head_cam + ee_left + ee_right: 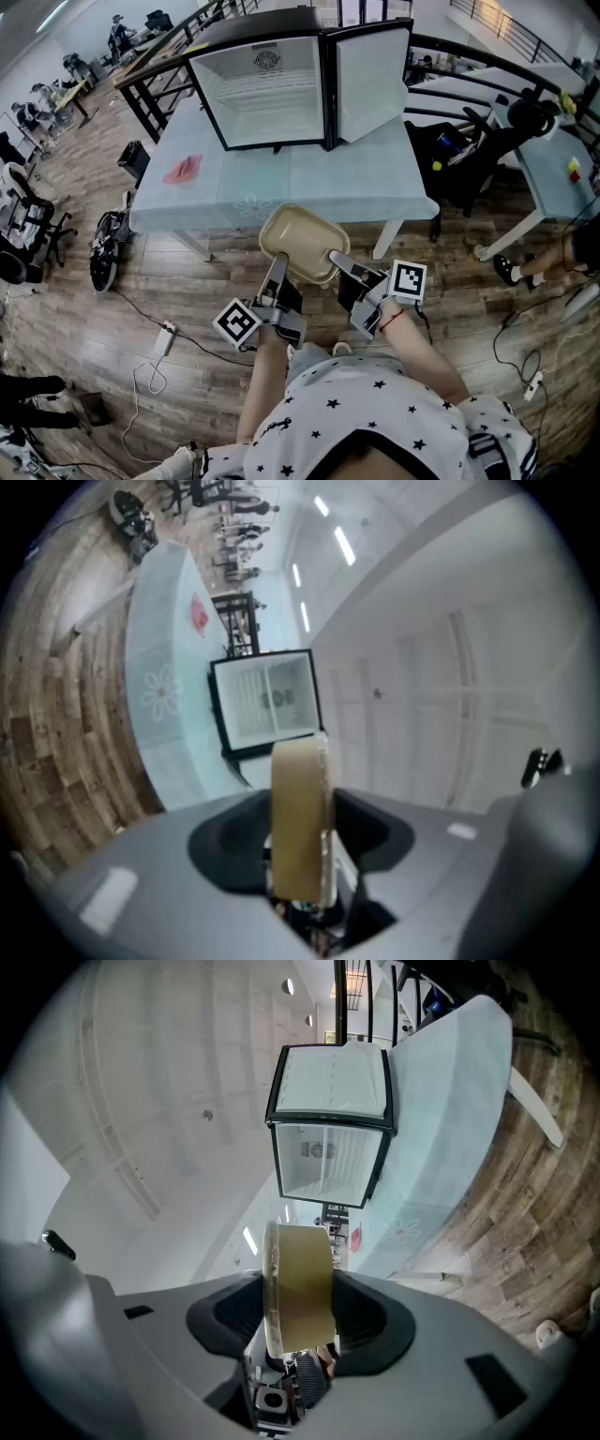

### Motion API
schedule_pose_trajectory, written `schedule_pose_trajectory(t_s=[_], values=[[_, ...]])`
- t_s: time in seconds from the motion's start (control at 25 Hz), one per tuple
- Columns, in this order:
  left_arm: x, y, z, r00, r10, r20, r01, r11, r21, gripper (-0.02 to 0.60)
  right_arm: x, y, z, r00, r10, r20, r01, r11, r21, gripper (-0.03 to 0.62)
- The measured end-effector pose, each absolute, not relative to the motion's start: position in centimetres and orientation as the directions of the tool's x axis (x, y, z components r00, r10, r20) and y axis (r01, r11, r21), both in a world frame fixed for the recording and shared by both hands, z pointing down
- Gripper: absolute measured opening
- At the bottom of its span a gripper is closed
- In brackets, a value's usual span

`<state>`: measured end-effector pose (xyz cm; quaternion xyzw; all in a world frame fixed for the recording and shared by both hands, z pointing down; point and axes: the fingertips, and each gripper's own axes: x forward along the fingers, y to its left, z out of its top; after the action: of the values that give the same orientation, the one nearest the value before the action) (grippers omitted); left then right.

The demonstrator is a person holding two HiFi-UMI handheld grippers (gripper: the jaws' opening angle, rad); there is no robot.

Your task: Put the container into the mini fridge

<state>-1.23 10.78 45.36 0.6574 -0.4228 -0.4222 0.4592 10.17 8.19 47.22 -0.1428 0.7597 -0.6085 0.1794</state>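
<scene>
A tan, shallow container (302, 242) is held in the air in front of the table's near edge, one gripper on each side. My left gripper (277, 270) is shut on its left rim, and my right gripper (339, 263) is shut on its right rim. In the left gripper view the container's rim (300, 817) fills the gap between the jaws; in the right gripper view the container (298, 1283) does the same. The black mini fridge (267, 84) stands at the back of the pale blue table (309, 187), its door (373, 80) swung open to the right and its white inside bare.
A pink object (183, 169) lies on the table's left part. A black office chair (487, 141) stands right of the table, and a second table (562, 173) is farther right. A power strip with cables (164, 339) lies on the wooden floor at left.
</scene>
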Motion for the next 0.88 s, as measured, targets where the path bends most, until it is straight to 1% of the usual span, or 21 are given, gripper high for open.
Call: schedule_pose_trajectory(t_s=[0.12,0.44,0.88], values=[[-0.7,10.7,44.8,0.28,-0.942,-0.186,-0.167,-0.238,0.957,0.209,10.6,8.2,47.1,-0.897,-0.43,-0.102,0.005,0.22,-0.976,0.215],[0.0,10.7,45.5,0.276,-0.946,-0.17,-0.183,-0.225,0.957,0.209,11.5,8.1,47.4,-0.898,-0.427,-0.105,0.011,0.216,-0.976,0.215],[0.5,10.1,45.8,0.274,-0.947,-0.17,-0.174,-0.223,0.959,0.209,11.8,7.7,47.6,-0.905,-0.408,-0.122,0.031,0.221,-0.975,0.215]])
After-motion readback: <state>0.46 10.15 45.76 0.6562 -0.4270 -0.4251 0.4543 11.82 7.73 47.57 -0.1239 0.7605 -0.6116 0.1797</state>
